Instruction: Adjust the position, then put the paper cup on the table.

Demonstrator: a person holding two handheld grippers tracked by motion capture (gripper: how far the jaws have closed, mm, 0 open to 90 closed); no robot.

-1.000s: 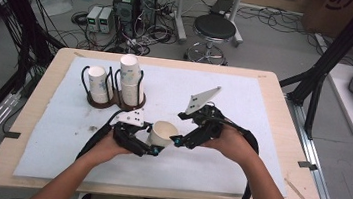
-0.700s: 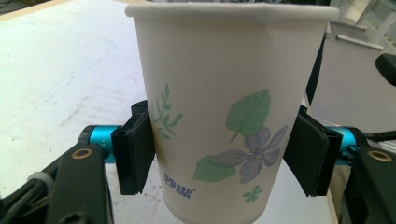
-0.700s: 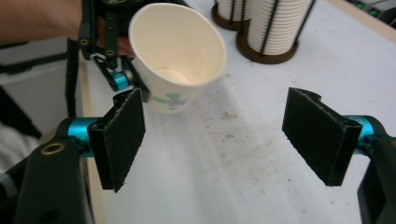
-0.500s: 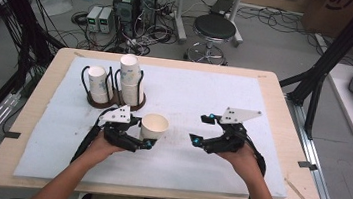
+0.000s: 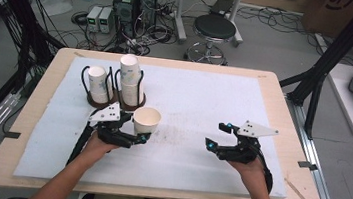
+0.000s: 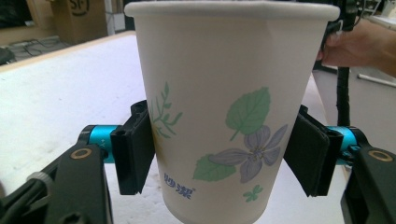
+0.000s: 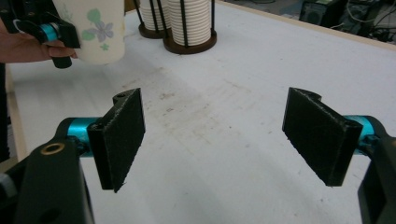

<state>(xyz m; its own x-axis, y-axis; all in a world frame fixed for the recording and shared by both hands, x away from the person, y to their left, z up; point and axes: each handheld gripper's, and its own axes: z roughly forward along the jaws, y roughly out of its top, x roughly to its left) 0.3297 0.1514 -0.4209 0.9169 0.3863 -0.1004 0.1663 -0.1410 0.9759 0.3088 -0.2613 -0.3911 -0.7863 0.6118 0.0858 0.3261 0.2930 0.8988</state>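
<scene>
1. The paper cup [image 5: 146,120] now sits in the left gripper [image 5: 135,134] alone, upright, mouth open to the ceiling, just in front of the two cup holders [image 5: 116,103] at the back left of the worktop [image 5: 205,97]. A second ago both grippers met at the cup nearer the middle of the worktop.
2. Left fingers [image 6: 135,149]: pads grasp the cup on both flanks, low on its wall. The jaws have just been opening a little, with the cup between them; in the left gripper view the pads press the paper on either side, so the grip holds. The cup's base looks lifted off the worktop, though I cannot be sure.
3. The right gripper [image 5: 214,135] has let go and drawn off to the right side of the worktop, well apart from the cup. Its fingers [image 7: 122,135] are released, spread wide with nothing between them, only bare white mat beyond.
4. Both holders carry stacked cups [image 5: 130,76]; the right stack stands taller.
5. Judgement: the handover looks done, and the cup is heading back toward the holders. Next, the left hand likely has to bring it over a stack; the slackening grip risks a slip or tilt.
</scene>
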